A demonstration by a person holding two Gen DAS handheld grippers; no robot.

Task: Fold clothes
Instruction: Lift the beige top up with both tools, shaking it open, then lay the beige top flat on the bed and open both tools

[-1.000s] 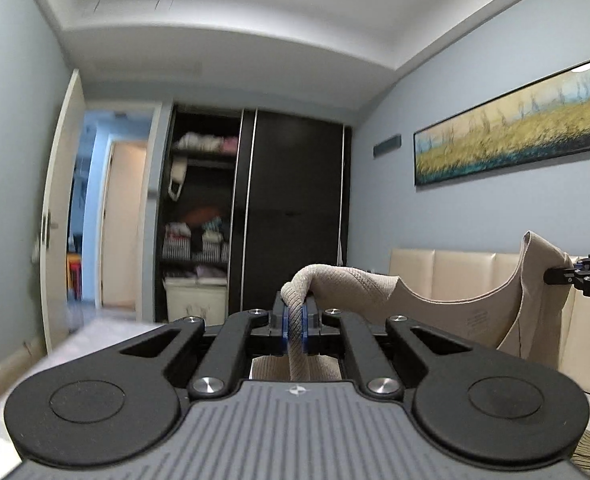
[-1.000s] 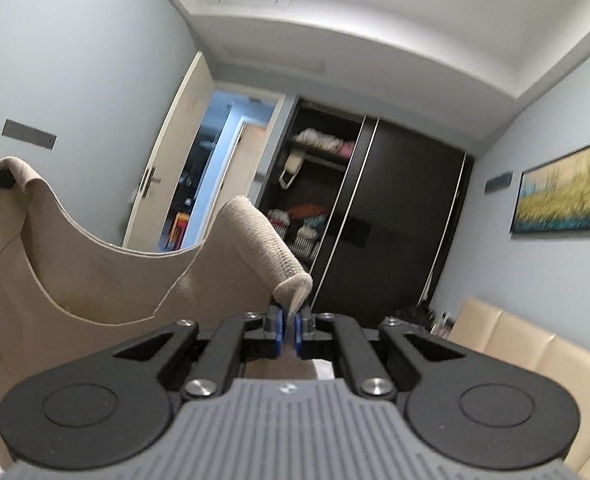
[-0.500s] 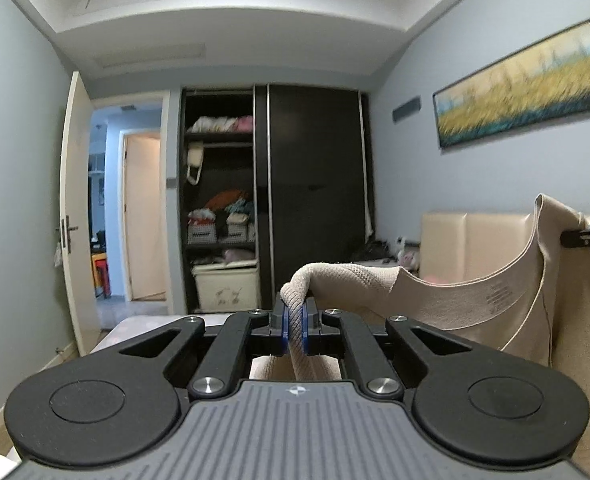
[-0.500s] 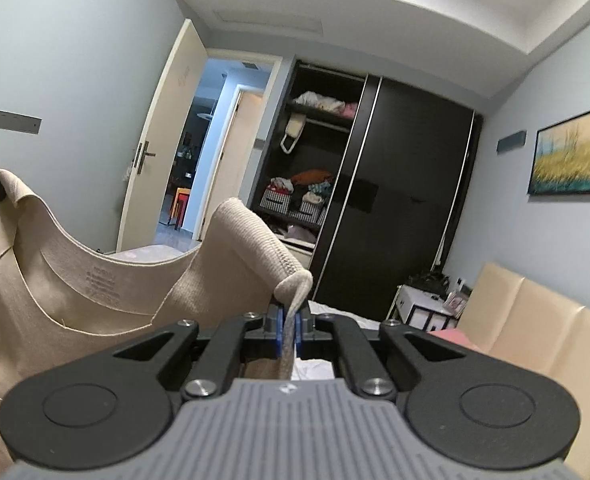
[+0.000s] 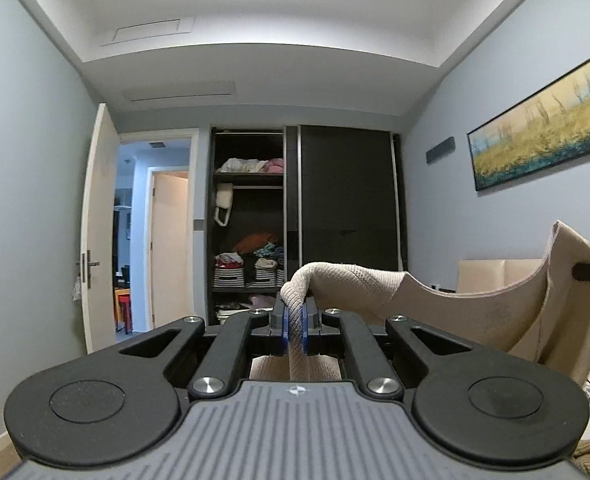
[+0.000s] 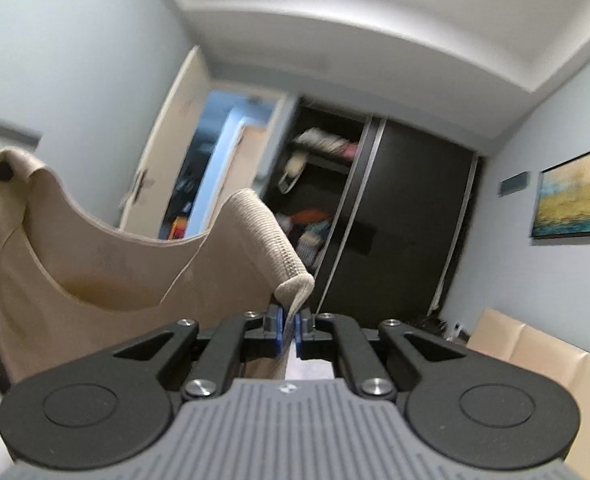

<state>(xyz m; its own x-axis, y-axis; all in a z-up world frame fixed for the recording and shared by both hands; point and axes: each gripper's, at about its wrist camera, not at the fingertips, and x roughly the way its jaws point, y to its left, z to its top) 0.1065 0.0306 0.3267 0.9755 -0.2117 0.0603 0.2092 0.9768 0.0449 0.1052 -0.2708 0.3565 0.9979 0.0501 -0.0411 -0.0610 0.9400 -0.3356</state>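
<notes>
Holding a beige top (image 5: 447,312) up in the air between both grippers, stretched out at about shoulder width. Left gripper (image 5: 294,330) pinching one shoulder, jaws pressed tight on a ribbed fold of the cloth, blue pads (image 5: 282,330) either side of it. Right gripper (image 6: 289,330) pinching the other shoulder the same way, jaws clamped on the ribbed edge, cloth folded over just above them. Neckline sagging in a curve between the two grips, inside of the collar with its printed label facing the left wrist camera. Rest of the top hanging down below, lower part out of view. Seen from the left wrist: right gripper's tip at the far right edge, gripping the raised corner of the cloth. Seen from the right wrist: left gripper's tip at the far left edge, doing likewise. Behind: dark wardrobe (image 5: 347,200), one side open with stacked clothes on shelves; open white door (image 5: 99,220) to its left; long landscape painting (image 5: 543,128) on the right wall; cream padded headboard (image 6: 535,352) below it. Right wrist view tilted and blurred.
</notes>
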